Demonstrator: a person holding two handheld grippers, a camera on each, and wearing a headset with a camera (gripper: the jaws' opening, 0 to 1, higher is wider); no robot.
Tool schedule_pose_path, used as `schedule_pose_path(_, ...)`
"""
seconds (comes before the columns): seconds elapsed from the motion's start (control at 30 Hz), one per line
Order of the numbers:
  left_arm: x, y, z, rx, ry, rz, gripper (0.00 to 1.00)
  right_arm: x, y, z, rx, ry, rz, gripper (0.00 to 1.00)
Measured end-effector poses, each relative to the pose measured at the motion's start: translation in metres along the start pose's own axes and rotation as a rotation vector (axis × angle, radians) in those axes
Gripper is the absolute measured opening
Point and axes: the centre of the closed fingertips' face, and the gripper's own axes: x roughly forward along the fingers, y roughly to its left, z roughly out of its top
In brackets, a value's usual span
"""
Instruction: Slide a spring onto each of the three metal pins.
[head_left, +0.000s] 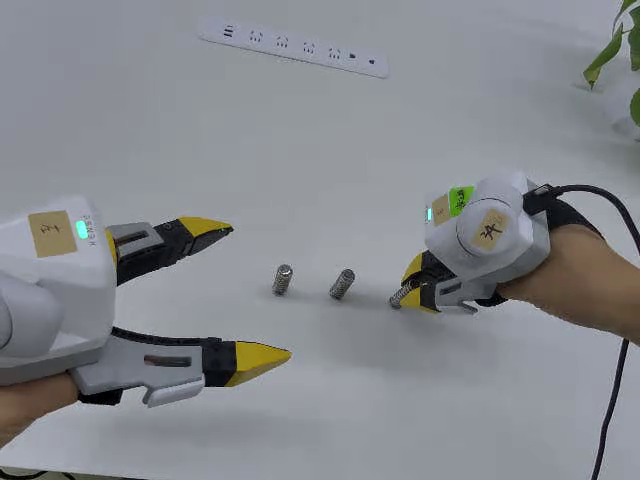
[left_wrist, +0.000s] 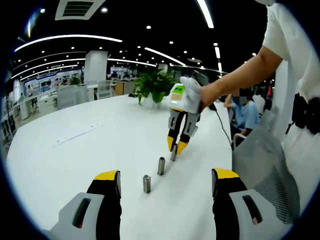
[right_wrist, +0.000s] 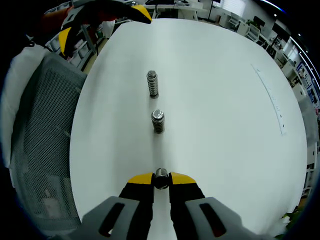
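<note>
Three silver metal pins, each wrapped in a coiled spring, are showing on the white workbench (head_left: 330, 160). Two are standing upright and apart from each other, the far sprung pin (head_left: 283, 279) and the middle sprung pin (head_left: 342, 283), lining up at twelve o'clock ahead of my right gripper (head_left: 410, 284) in the right gripper view. I am pinching the third sprung pin (head_left: 402, 296) between that gripper's yellow-tipped jaws, low by the tabletop. My left gripper (head_left: 255, 290) is hovering with jaws spread wide, touching nothing, with the standing pins at its twelve o'clock. One white power strip (head_left: 292, 45) is lying at twelve o'clock of the head view, and green plant leaves (head_left: 612, 50) are poking in at two o'clock.
</note>
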Motion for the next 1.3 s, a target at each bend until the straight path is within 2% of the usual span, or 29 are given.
schedule_pose_path(0.37,0.0,-0.001,0.0,0.007,0.009,-0.002,0.75,0.004,-0.001,-0.002,0.016,-0.009,-0.004,0.15)
schedule_pose_path(0.73,-0.001,-0.003,0.0,0.019,0.018,-0.002,0.76,-0.014,0.0,0.0,0.073,-0.083,-0.029,0.24)
schedule_pose_path(1.07,-0.007,0.0,-0.006,0.037,0.049,0.01,0.79,-0.044,0.01,-0.001,0.199,-0.242,-0.066,0.35)
schedule_pose_path(1.13,-0.007,0.001,-0.008,0.032,0.055,0.014,0.79,-0.05,0.007,-0.005,0.241,-0.286,-0.1,0.4)
schedule_pose_path(1.23,-0.009,0.001,-0.011,0.032,0.064,0.015,0.8,-0.06,0.013,-0.008,0.282,-0.357,-0.109,0.46)
schedule_pose_path(1.3,-0.009,0.0,-0.012,0.038,0.07,0.015,0.8,-0.065,0.016,-0.012,0.304,-0.383,-0.114,0.48)
